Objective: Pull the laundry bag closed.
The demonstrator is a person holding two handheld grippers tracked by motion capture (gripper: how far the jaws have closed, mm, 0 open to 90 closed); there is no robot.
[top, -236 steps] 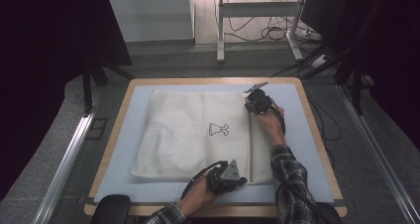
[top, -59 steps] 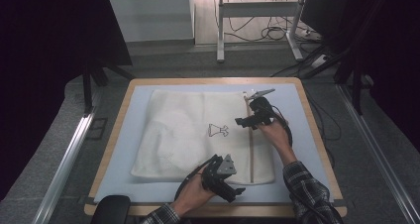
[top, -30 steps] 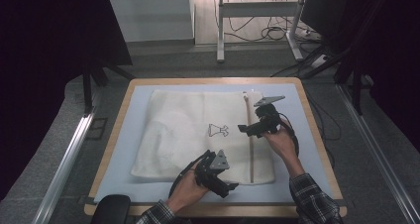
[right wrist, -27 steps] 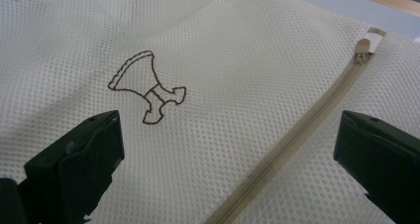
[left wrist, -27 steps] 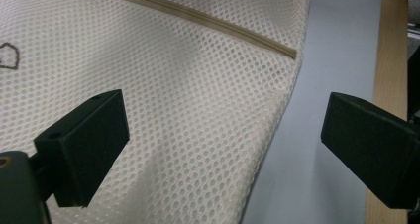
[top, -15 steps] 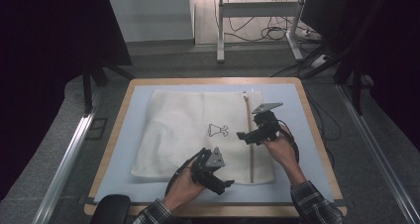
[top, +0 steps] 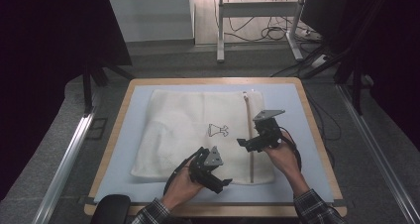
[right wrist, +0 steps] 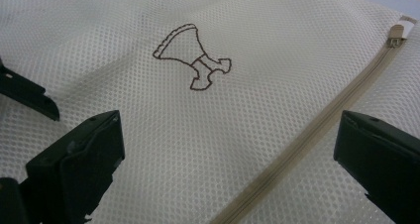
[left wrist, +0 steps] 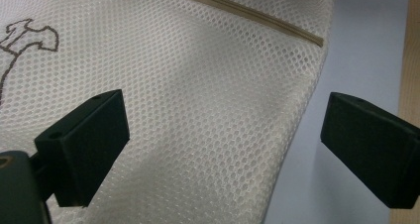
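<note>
A white mesh bag [top: 193, 130] lies flat on the blue mat [top: 129, 135], with a small embroidered dress outline [top: 218, 130] near its middle. A beige zipper [top: 248, 135] runs along the bag's right side, and its pull [right wrist: 396, 38] sits at the far end. My left gripper [top: 218, 178] hovers open over the bag's near edge, with mesh [left wrist: 198, 110] below its jaws. My right gripper [top: 246, 142] hangs open over the bag beside the zipper [right wrist: 307, 135], and the dress outline [right wrist: 193, 60] lies just ahead of it. Neither gripper holds anything.
The mat lies on a wooden table [top: 317, 135] with its rim showing all round. Blue mat [left wrist: 356, 45] and the wood edge [left wrist: 411, 35] lie just past the bag's corner. Part of my left gripper [right wrist: 25, 95] shows at the left of the right gripper view.
My right gripper has come from the bag's far right corner toward the near side along the zipper, now standing open. The left gripper has shifted slightly at the near edge.
</note>
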